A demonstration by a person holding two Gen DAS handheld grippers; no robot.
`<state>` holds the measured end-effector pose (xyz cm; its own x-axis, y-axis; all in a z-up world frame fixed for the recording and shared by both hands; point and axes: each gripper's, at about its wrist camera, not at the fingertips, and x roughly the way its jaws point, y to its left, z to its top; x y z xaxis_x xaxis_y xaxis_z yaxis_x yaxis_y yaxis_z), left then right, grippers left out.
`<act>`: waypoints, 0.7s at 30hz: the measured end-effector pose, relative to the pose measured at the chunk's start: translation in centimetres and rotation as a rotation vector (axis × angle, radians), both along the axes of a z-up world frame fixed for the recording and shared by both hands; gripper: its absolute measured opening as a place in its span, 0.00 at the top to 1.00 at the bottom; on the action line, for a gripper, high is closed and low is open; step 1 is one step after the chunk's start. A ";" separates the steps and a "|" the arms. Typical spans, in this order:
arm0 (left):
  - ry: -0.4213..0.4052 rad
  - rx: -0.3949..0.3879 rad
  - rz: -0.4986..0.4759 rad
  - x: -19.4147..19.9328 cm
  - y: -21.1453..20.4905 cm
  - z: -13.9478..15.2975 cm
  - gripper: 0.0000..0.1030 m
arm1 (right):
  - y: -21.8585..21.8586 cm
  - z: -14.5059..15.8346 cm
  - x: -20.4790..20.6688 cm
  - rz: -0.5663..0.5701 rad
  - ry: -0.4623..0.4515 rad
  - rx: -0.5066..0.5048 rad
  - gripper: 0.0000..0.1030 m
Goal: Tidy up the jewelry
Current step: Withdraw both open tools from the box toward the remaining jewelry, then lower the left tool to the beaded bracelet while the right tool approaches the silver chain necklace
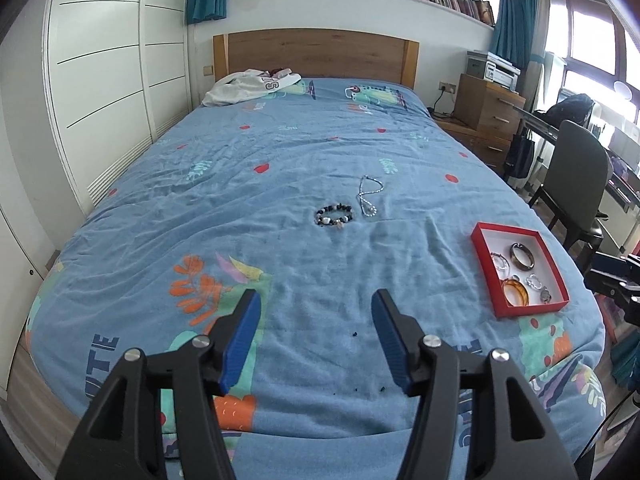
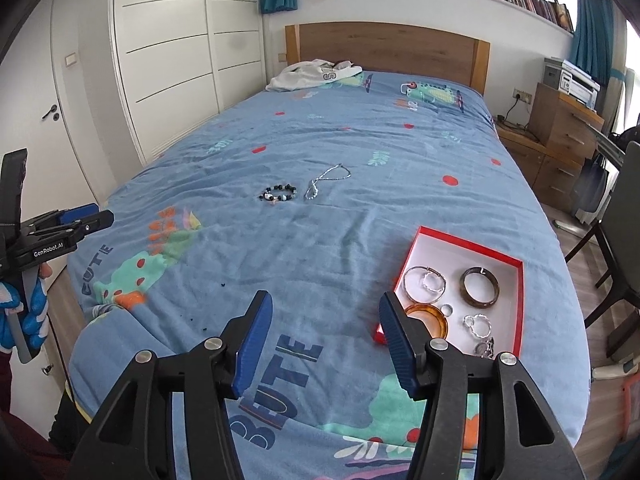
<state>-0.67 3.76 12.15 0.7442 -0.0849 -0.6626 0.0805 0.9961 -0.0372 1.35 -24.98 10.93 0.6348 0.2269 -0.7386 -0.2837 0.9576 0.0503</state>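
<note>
Both grippers, left gripper [image 1: 316, 344] and right gripper [image 2: 326, 346], spread, nothing held | bracelet [image 1: 334, 215] and necklace [image 1: 369, 196] left mid-bed, box [image 1: 558, 276] apart | risk: chain snagged (wrinkled cover), bracelet dropped

Red box [image 2: 472, 245], amber bangle [image 2: 427, 317], blue cartoon-print bedspread [image 2: 320, 232], black-and-white beaded bracelet [image 2: 280, 193].

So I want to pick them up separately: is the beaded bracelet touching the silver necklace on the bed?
Apart. The left wrist view shows a strip of blue bedspread between the beaded bracelet and the silver necklace; the right wrist view shows that gap too.
</note>
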 end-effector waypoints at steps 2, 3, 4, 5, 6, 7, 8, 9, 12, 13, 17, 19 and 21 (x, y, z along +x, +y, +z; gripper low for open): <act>0.013 -0.002 -0.002 1.3 -0.3 -0.4 0.46 | 0.3 -0.4 1.2 0.006 0.008 -0.001 0.46; 0.021 -0.002 -0.004 2.0 -0.5 -0.7 0.46 | 0.4 -0.6 1.8 0.009 0.013 -0.002 0.46; 0.027 -0.002 -0.005 2.7 -0.7 -0.9 0.46 | 0.6 -0.9 2.4 0.013 0.018 -0.002 0.46; 0.033 -0.001 -0.006 3.4 -0.9 -1.2 0.46 | 0.7 -1.2 3.0 0.016 0.024 0.000 0.46; 0.039 0.001 -0.007 3.9 -1.0 -1.4 0.46 | 0.8 -1.5 3.6 0.020 0.031 0.002 0.46; 0.045 0.003 -0.009 4.6 -1.2 -1.7 0.46 | 0.9 -1.8 4.2 0.023 0.037 0.003 0.46; 0.051 0.004 -0.009 5.3 -1.3 -1.9 0.46 | 1.0 -2.2 4.9 0.026 0.043 0.005 0.46; 0.059 0.004 -0.009 6.1 -1.4 -2.2 0.45 | 1.2 -2.5 5.4 0.029 0.049 0.008 0.46; 0.079 0.010 -0.002 8.0 -1.6 -3.1 0.45 | 1.4 -3.9 7.4 0.039 0.073 0.018 0.46; 0.088 0.013 0.001 8.8 -1.7 -3.6 0.45 | 1.5 -4.3 8.0 0.042 0.082 0.022 0.46; 0.115 0.018 0.009 11.2 -1.9 -5.0 0.45 | 2.1 -6.2 10.6 0.055 0.110 0.035 0.46; 0.128 0.019 0.012 12.3 -2.0 -5.7 0.45 | 2.5 -6.9 11.8 0.060 0.117 0.041 0.46; 0.137 0.021 0.014 13.4 -2.1 -6.3 0.45 | 2.8 -7.4 12.9 0.069 0.122 0.046 0.46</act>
<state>12.69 1.70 5.86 0.6478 -0.0597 -0.7595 0.0620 0.9977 -0.0255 14.24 -22.19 3.48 0.5224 0.3019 -0.7975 -0.3377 0.9320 0.1316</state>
